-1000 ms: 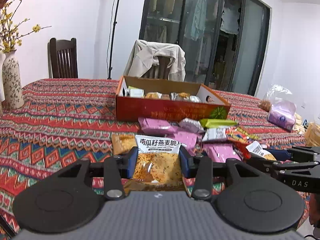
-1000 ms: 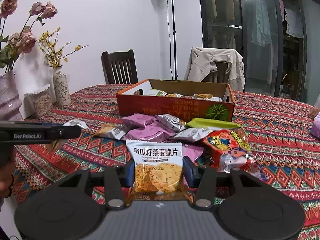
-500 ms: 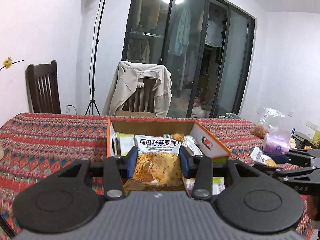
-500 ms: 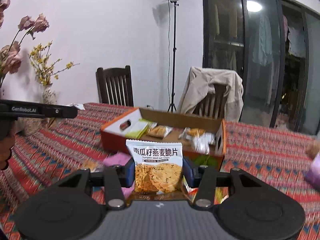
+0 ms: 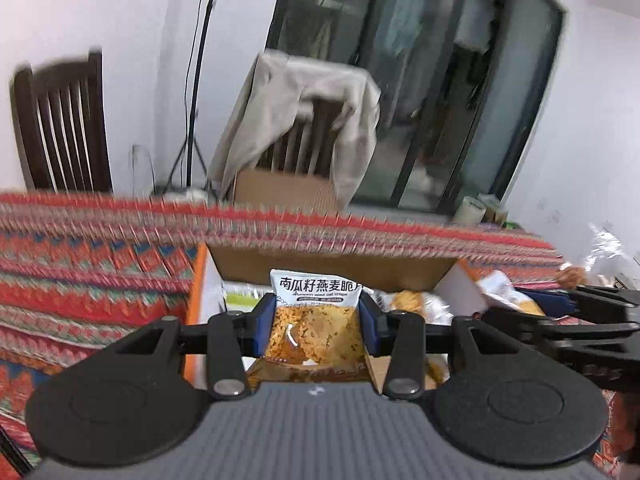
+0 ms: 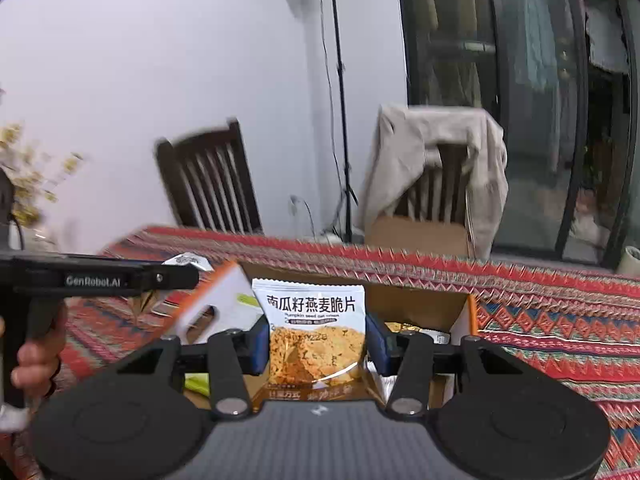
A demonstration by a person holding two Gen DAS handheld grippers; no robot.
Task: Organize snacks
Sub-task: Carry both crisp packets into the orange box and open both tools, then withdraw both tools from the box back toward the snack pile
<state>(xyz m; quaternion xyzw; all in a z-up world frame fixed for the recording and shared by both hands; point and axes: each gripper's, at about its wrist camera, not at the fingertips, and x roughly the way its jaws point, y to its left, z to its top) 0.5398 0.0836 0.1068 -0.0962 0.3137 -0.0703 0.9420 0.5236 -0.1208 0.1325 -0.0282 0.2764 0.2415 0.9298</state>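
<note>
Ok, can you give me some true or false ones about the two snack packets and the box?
1. The left gripper is shut on an oat crisp packet. True.
2. The right gripper is open with nothing in it. False: it is shut on its own oat crisp packet.
3. The cardboard box sits on a patterned tablecloth. True.
4. The box has no snacks inside. False: wrapped snacks lie in it.
5. A jacket hangs over a chair. True.
</note>
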